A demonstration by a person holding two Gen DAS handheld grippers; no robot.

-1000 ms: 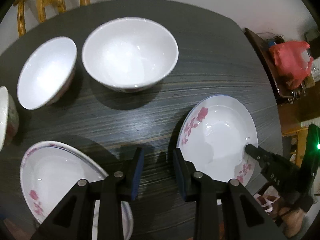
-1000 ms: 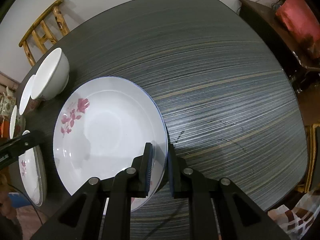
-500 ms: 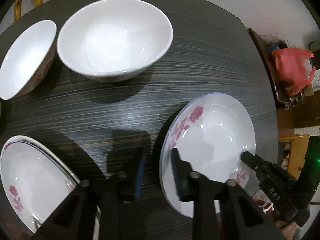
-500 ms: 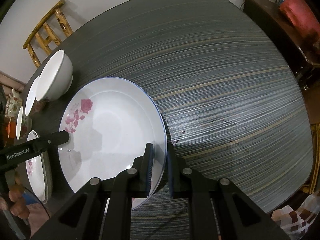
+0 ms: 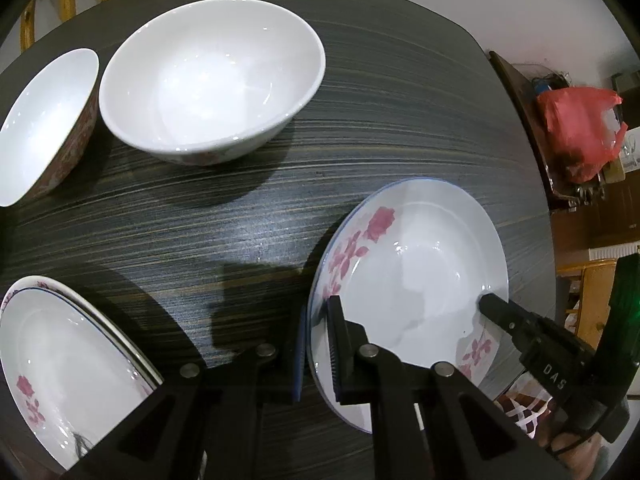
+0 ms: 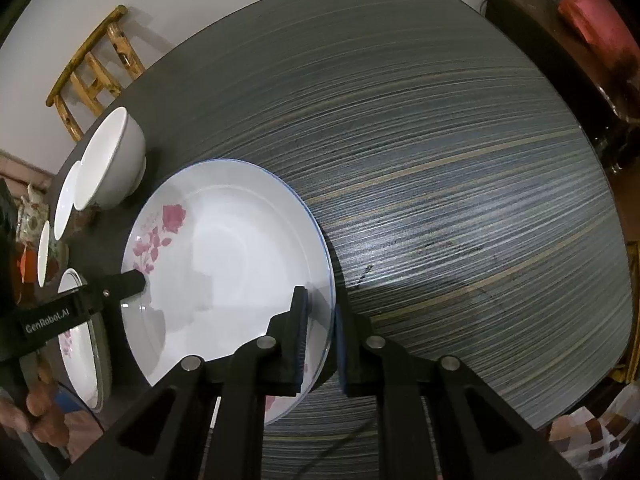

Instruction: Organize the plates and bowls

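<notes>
So since a second ago my left gripper [image 5: 316,344] has slid over from the bare dark striped table [image 5: 200,232] onto the white rose-print plate [image 5: 412,280], and now its jaws straddle that plate's near-left rim. My right gripper [image 6: 320,336] stays pinched on the opposite rim. Ahead of my left one sit two white bowls [image 5: 212,76], with another rose plate [image 5: 52,360] off to its left.
</notes>
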